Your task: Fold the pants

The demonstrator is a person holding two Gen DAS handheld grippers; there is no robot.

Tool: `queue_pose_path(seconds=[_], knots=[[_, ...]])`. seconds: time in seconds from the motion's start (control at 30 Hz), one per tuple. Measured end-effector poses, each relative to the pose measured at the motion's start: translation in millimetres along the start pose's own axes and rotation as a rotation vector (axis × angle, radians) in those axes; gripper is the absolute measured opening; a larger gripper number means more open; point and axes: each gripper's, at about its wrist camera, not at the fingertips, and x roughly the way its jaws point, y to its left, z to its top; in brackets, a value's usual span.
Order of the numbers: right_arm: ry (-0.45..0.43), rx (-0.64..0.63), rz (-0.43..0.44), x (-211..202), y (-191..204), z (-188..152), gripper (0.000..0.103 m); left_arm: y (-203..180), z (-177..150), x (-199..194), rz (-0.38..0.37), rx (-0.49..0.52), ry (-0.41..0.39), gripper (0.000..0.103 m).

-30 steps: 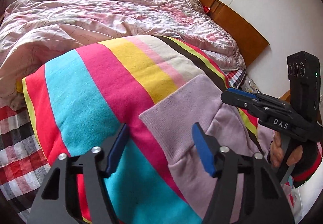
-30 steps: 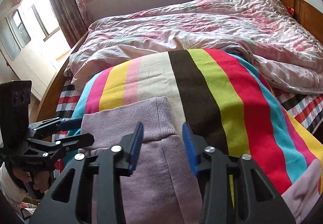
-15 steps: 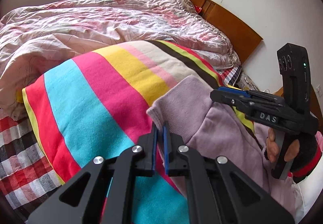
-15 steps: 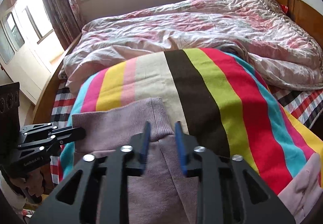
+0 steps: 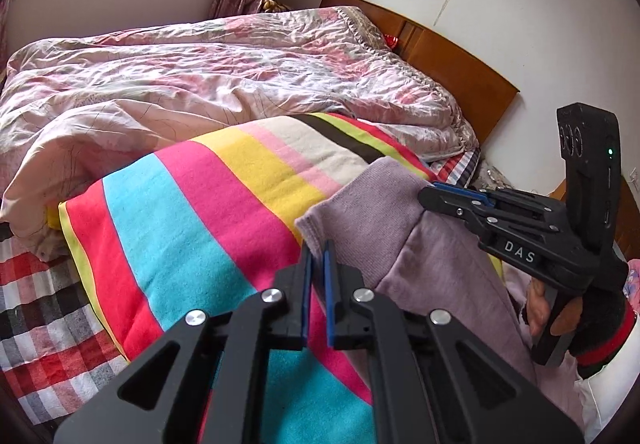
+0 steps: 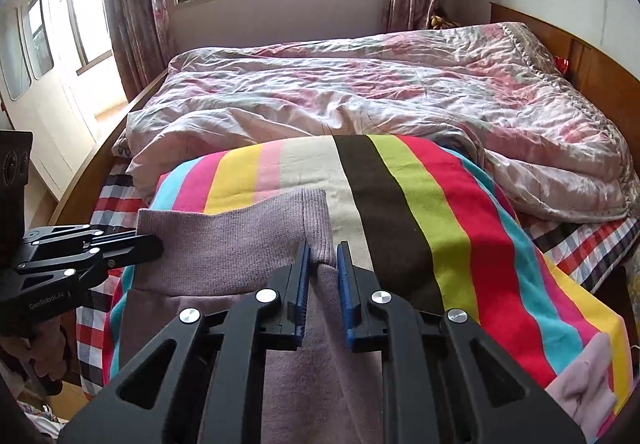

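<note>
While looking along the left gripper [image 5: 316,256], can see its fingers [image 5: 329,284] pressed together, pinching the near corner of the purple pants [image 5: 384,220] at the waistband. Lying just ahead of those fingers and off to the right, on the striped blanket [image 5: 192,228] on the bed [image 5: 200,76]. Farther right, the right gripper [image 5: 452,196] at the other end of the same waistband, held by a gloved hand [image 5: 576,328].

Now from the right gripper [image 6: 322,256]: fingers [image 6: 304,284] closing on a bunched fold of the waistband, with cloth between them and the pads already touching it. Waistband stretched sideways, from these fingers off to the left, where the left gripper [image 6: 132,242] holds the far corner. Rest of the pants [image 6: 248,244] hanging back toward the camera, under the fingers, so the long way runs from the fingers back to the person.

Both grippers at the same edge, one at each end. Next, probably lifting that edge together and carrying it over to fold.
</note>
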Motion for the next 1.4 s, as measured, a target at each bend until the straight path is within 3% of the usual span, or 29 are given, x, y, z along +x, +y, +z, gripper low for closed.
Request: queue_pose_path(seconds=[0.03, 0.1, 0.13, 0.17, 0.2, 0.23, 0.27, 0.37, 0.5, 0.6, 0.67, 0.83, 0.9, 1.03, 1.1, 1.2, 1.3, 1.4], knots=[[0.028, 0.014, -0.014, 11.5, -1.4, -4.9, 0.017, 2.1, -2.2, 7.8, 0.014, -0.003, 0.024, 0.006], [0.005, 0.051, -0.006, 13.9, -4.6, -11.4, 0.024, 7.4, -9.1, 23.4, 0.051, 0.002, 0.064, 0.012], [0.006, 0.085, 0.007, 8.2, -9.1, -10.9, 0.032, 9.2, -11.1, 23.1, 0.047, 0.001, 0.049, 0.016], [0.013, 0.122, 0.030, -0.6, -15.3, -9.5, 0.048, 9.4, -11.4, 19.9, 0.060, 0.001, 0.039, 0.029], [-0.007, 0.154, 0.049, -16.0, -22.9, -8.4, 0.057, 8.7, -10.4, 13.7, 0.104, 0.001, 0.020, 0.042], [-0.054, 0.174, 0.049, -37.1, -31.1, -8.0, 0.065, 8.7, -8.7, 5.6, 0.157, -0.003, -0.016, 0.073], [-0.099, 0.190, 0.031, -61.4, -43.2, -10.4, 0.065, 8.0, -7.2, -6.4, 0.196, -0.011, -0.068, 0.080], [-0.142, 0.259, -0.104, -119.5, -90.8, -33.7, 0.065, -5.5, -1.0, -40.2, 0.140, 0.005, -0.157, 0.081], [-0.074, 0.538, -0.237, -160.9, -184.0, -114.9, 0.065, -55.0, -9.4, -52.4, -0.089, 0.097, -0.116, 0.096], [-0.065, 0.686, -0.238, -180.7, -211.6, -176.3, 0.065, -103.6, -30.5, -39.6, -0.174, 0.226, -0.041, 0.098], [-0.065, 0.776, -0.183, -184.4, -217.0, -206.6, 0.064, -128.4, -47.0, -25.1, -0.206, 0.292, 0.018, 0.099], [-0.052, 0.893, -0.080, -165.7, -212.0, -237.0, 0.057, -149.8, -74.7, 11.2, -0.192, 0.319, 0.145, 0.099], [-0.062, 0.898, -0.051, -160.9, -211.0, -235.6, 0.049, -147.3, -79.0, 10.9, -0.183, 0.308, 0.153, 0.099], [-0.063, 0.872, -0.077, -160.7, -202.2, -225.8, 0.009, -129.7, -75.9, -5.4, -0.155, 0.287, 0.120, 0.099], [-0.138, 0.816, -0.072, -178.0, -184.7, -205.5, 0.009, -115.8, -69.8, -16.5, -0.143, 0.258, 0.103, 0.099], [-0.194, 0.660, -0.051, -194.4, -134.4, -147.8, 0.008, -87.1, -57.6, -32.6, -0.123, 0.188, 0.060, 0.099], [-0.187, 0.443, -0.003, -187.4, -57.2, -83.9, 0.008, -52.0, -49.6, -50.0, -0.091, 0.087, 0.016, 0.099], [-0.116, 0.262, 0.063, -152.4, 25.1, -48.3, 0.009, -16.5, -49.6, -66.5, -0.049, -0.012, -0.004, 0.099]])
